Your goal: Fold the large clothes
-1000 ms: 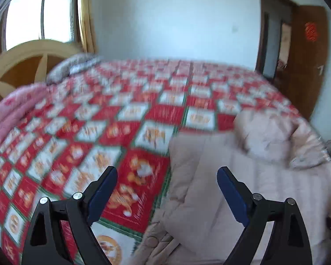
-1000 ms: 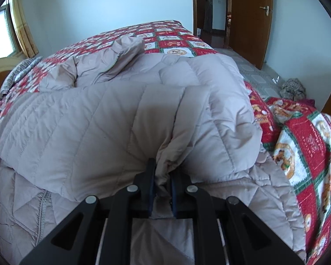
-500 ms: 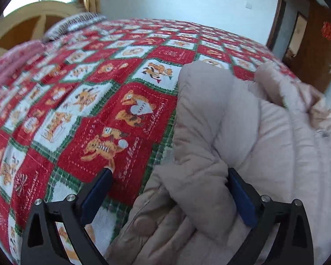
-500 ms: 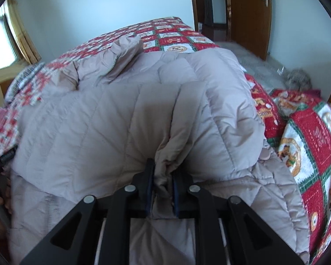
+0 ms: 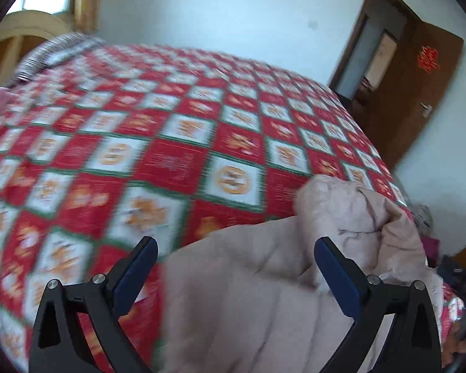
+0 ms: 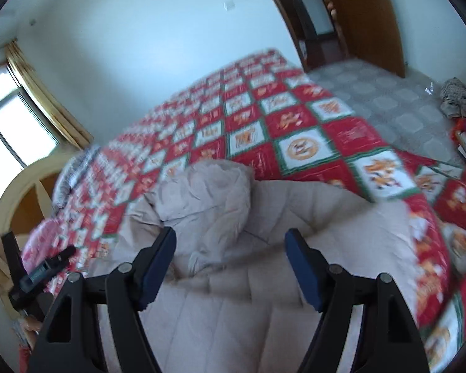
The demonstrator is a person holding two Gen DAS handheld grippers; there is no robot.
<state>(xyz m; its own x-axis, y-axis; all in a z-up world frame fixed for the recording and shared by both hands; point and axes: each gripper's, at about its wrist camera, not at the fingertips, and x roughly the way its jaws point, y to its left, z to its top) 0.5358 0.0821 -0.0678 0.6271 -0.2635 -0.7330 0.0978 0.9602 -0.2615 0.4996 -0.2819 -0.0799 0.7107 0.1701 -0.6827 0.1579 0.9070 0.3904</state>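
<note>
The padded beige coat (image 6: pixel 248 304) lies on the bed directly under and ahead of the right gripper (image 6: pixel 230 264), whose jaws stand wide apart and hold nothing; the bunched hood (image 6: pixel 208 195) rises just beyond the gap between them, slightly toward the left jaw. For the left gripper (image 5: pixel 234 272) the coat (image 5: pixel 248 304) begins between the jaws and spreads out past the right jaw, while under the left jaw there is only the bedspread (image 5: pixel 158 155); these jaws are also wide open and empty. The long axis of the coat seems to run away from both grippers toward the hood, though motion blur makes the edges unsure. I judge that the right gripper is nearer to the thick middle of the coat and the left gripper is nearer to its side edge. The bed is covered by a red, white and green checked bedspread. Beyond it are a pale wall, a brown door (image 5: pixel 419 93) and a window with yellow curtains (image 6: pixel 43 99).
</note>
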